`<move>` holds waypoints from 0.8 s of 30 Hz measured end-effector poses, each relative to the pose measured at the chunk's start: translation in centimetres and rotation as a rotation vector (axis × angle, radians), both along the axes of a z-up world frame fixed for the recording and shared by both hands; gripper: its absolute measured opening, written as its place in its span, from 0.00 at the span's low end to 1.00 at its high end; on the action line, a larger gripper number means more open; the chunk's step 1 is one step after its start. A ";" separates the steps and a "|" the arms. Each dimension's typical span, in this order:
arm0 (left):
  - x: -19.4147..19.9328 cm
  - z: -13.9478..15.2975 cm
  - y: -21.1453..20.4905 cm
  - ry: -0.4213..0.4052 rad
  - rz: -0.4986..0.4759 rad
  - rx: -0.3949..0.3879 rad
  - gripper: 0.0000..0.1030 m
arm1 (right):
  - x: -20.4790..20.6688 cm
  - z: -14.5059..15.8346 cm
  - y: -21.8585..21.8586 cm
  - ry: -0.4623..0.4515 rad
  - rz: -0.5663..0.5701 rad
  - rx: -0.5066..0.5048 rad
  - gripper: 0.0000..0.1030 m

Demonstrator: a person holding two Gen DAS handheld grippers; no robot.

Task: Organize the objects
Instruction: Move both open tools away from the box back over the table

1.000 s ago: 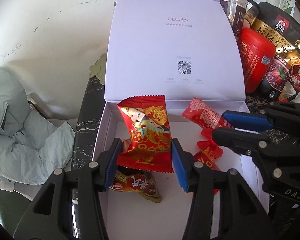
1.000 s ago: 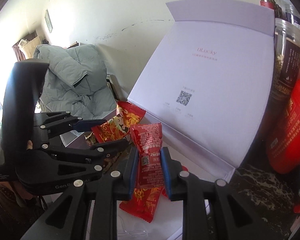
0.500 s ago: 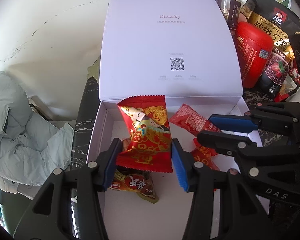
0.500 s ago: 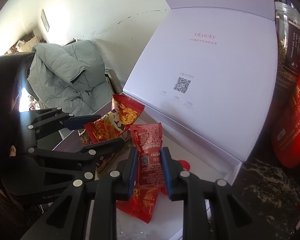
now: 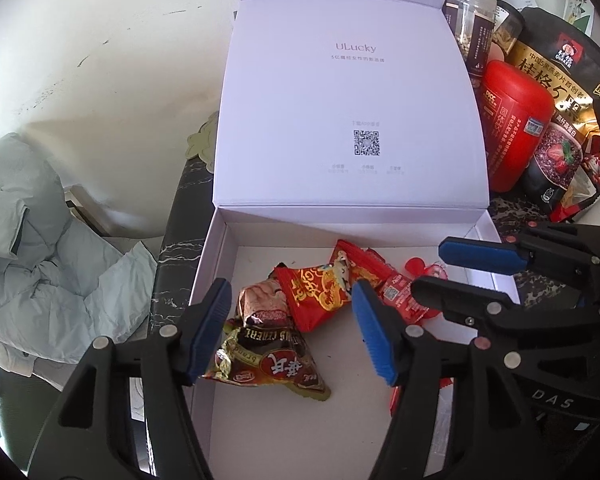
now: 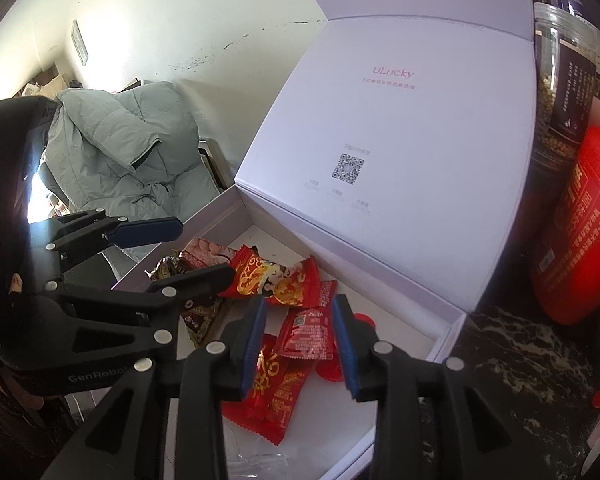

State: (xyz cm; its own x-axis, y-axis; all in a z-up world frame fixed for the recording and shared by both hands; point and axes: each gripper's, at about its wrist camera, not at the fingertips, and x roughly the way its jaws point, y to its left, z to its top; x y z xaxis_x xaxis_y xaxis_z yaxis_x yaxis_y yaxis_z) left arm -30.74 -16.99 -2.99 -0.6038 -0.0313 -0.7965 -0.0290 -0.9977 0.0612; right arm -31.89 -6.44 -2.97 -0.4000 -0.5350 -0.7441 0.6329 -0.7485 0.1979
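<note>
An open white box (image 5: 214,264) with its lid standing upright holds several snack packets. A red and gold packet (image 5: 320,296) lies in it, also showing in the right wrist view (image 6: 276,280). A narrow red packet (image 6: 308,332) lies beside it. A brown packet (image 5: 268,364) lies nearer me. My left gripper (image 5: 292,332) is open and empty above the packets. My right gripper (image 6: 300,344) is open and empty over the narrow red packet; it also shows in the left wrist view (image 5: 456,276).
A red canister (image 5: 516,128), clear jars (image 5: 470,20) and a black oat bag (image 5: 560,92) stand right of the box on a dark marble top (image 6: 512,360). A grey-green jacket (image 5: 28,240) lies to the left. A white wall is behind.
Both grippers have opened and let go of their packets. The red and gold packet and the narrow red packet have dropped into the box.
</note>
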 end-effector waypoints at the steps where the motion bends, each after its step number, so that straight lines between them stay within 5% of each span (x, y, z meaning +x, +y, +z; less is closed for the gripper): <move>1: 0.1 0.1 0.0 0.002 0.003 0.002 0.60 | 0.0 0.0 0.3 -0.004 -0.008 0.001 0.34; 11: 2.2 2.7 1.3 0.040 0.042 0.016 0.60 | 1.6 2.6 4.2 0.016 -0.071 -0.055 0.37; 24: 6.5 7.1 3.3 0.101 0.017 0.032 0.61 | 6.8 8.7 6.8 0.149 -0.117 -0.028 0.46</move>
